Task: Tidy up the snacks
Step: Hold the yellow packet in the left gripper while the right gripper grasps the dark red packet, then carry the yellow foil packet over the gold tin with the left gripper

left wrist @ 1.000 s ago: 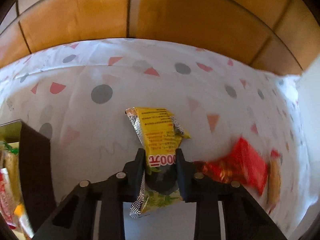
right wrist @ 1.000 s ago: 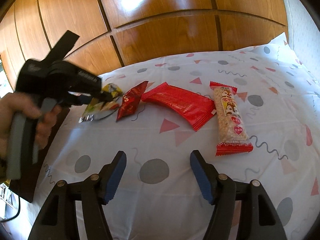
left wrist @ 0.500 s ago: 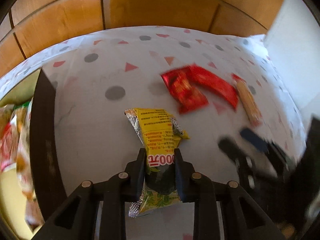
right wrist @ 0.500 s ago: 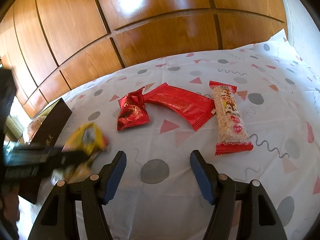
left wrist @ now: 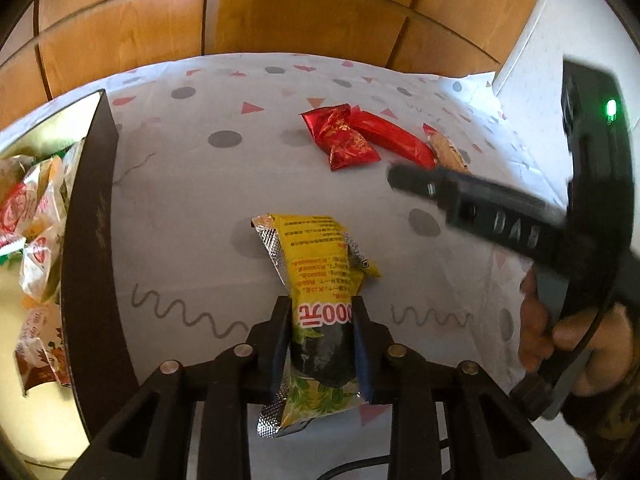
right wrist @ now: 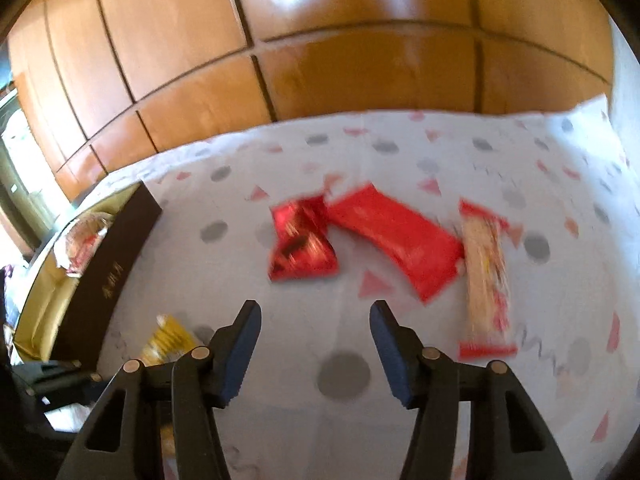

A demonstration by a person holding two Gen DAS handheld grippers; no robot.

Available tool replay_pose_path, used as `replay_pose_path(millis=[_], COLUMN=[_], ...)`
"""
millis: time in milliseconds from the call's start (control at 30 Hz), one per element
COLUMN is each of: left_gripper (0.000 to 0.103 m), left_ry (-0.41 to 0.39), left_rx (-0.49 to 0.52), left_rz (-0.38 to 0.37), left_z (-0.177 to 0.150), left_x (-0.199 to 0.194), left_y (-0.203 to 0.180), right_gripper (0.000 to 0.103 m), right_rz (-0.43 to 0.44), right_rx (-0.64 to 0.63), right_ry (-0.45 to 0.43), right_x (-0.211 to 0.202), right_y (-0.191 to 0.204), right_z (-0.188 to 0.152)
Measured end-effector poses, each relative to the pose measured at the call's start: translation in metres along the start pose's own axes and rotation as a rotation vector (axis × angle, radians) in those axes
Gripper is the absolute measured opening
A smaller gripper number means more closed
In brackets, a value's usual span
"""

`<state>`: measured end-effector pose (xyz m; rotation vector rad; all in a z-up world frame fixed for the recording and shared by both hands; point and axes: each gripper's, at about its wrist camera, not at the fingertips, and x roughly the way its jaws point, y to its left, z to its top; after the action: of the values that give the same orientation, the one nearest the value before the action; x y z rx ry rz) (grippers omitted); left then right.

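My left gripper [left wrist: 322, 304] is shut on a yellow snack packet [left wrist: 316, 256] and holds it just above the patterned cloth, right of a dark open box [left wrist: 92, 220]. The same packet [right wrist: 168, 338] shows at the lower left of the right wrist view. My right gripper [right wrist: 315, 308] hovers over the cloth with its jaws closing and nothing between them. Beyond it lie a red foil packet [right wrist: 302, 240], a long red packet [right wrist: 396, 240] and a pale bar with red ends [right wrist: 486, 276]. The right wrist view is blurred.
The dark box [right wrist: 116, 264] holds several snack packets [left wrist: 36, 208]. A hand [left wrist: 560, 340] grips the right tool at the right of the left wrist view. Wooden panels [right wrist: 360, 60] rise behind the cloth-covered table [left wrist: 192, 184].
The left gripper has carried the yellow packet sideways to the box, which now fills the left edge of its view. The right gripper has risen a little and its jaws have narrowed.
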<state>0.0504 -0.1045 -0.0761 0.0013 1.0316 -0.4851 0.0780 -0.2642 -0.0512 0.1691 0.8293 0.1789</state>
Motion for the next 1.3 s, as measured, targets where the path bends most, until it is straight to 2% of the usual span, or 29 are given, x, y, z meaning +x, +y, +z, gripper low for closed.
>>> replay_pose_path(millis=[267,433,500,533,567,667,800,900,1033,1100,1300], left_gripper=[0.03,0.03,0.03,0.03,0.03,0.03,0.03,0.03,0.03,0.03,0.033], left_ry=[-0.012,-0.017,-0.019,-0.02,-0.021,-0.022,-0.023,-0.023,-0.024,-0.026,-0.032], left_rx=[0.003,0.007,0.01,0.01,0.01,0.009,0.007,0.004,0.002,0.004,0.008], left_rz=[-0.014,-0.015,-0.014,-0.013,-0.013,-0.013,-0.014,-0.014,-0.009,-0.004,0.02], left_z=[-0.001,-0.002,-0.003,-0.003,-0.004,-0.004,-0.004,-0.004,-0.003,-0.004,-0.005], left_x=[-0.001,-0.001,-0.001,-0.001,-0.002,-0.001,-0.001,-0.001,-0.001,-0.001,0.0], left_y=[0.001,0.001,0.001,0.001,0.001,0.0,0.0,0.0,-0.001,-0.002,-0.007], right_gripper=[0.058,0.058,0.057,0.041,0.036,0.034,0.034,0.034,0.035,0.035,0.038], right_rz=[-0.005,-0.07,-0.069,-0.057,-0.066,-0.064,-0.056,-0.085,-0.135,-0.131,-0.153], right_rx=[-0.128,-0.18,-0.183,-0.19,-0.203,-0.227,-0.227,-0.21,-0.184,-0.178,-0.176], right_ry=[0.035,0.081,0.097,0.114,0.127,0.116,0.075,0.049,0.078,0.014,0.014], right_x=[0.028,0.062,0.074,0.08,0.084,0.078,0.048,0.028,0.029,0.025,0.029], right_y=[0.027,0.032,0.032,0.032,0.033,0.037,0.035,0.027,0.015,0.012,0.014], right_z=[0.036,0.047,0.049,0.048,0.047,0.042,0.03,0.016,-0.009,-0.018,-0.019])
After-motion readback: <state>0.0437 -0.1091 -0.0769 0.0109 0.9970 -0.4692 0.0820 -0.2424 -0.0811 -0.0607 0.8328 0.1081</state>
